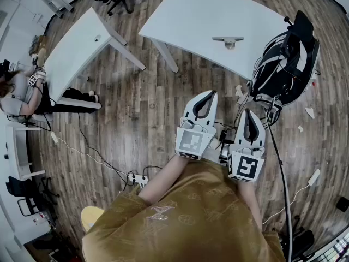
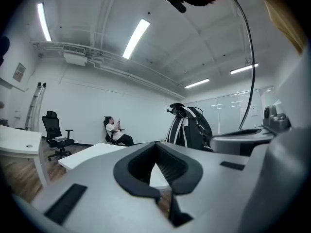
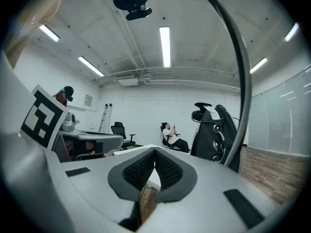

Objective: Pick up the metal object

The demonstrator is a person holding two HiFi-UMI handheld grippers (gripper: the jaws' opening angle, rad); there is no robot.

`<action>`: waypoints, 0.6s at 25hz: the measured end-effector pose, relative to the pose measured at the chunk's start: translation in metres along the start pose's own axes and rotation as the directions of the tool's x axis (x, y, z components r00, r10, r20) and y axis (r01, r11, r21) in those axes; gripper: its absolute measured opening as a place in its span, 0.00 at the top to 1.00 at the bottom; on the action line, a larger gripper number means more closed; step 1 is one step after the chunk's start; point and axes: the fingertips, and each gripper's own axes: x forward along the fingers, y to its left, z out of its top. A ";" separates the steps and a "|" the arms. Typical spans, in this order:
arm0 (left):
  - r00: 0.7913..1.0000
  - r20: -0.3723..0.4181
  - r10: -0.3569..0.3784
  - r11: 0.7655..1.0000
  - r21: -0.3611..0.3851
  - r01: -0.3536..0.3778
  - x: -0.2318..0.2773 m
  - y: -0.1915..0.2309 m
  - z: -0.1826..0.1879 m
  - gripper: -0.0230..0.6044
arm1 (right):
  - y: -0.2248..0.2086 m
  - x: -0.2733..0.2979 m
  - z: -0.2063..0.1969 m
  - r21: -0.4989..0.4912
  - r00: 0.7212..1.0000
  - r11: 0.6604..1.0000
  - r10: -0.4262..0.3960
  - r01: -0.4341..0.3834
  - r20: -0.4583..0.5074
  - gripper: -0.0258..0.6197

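Metal object (image 1: 229, 41): lay on the white worktop (image 1: 202, 15), near its front edge, well apart from both claws. Left claw (image 1: 210, 94): was shut, tips meeting, nothing between them. Right claw (image 1: 246, 112): was likewise pinched together and empty, held just beside the left above the wood floor (image 1: 136, 108). Black bag (image 1: 283, 59): stood by the worktop's right end.

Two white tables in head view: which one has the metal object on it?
The larger table, upper right: the metal object sits near its front edge. The smaller table at left lacks it.
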 end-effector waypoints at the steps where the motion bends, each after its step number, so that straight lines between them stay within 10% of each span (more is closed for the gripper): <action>1: 1.000 0.003 -0.006 1.000 0.000 0.006 0.003 0.000 0.001 0.95 | 0.000 0.003 0.000 0.000 1.000 1.000 0.001 -0.001 0.000 0.95; 15: 1.000 0.002 -0.023 1.000 -0.006 0.023 0.055 0.052 0.000 0.95 | 0.007 0.076 0.001 0.002 1.000 1.000 0.007 -0.007 0.005 0.95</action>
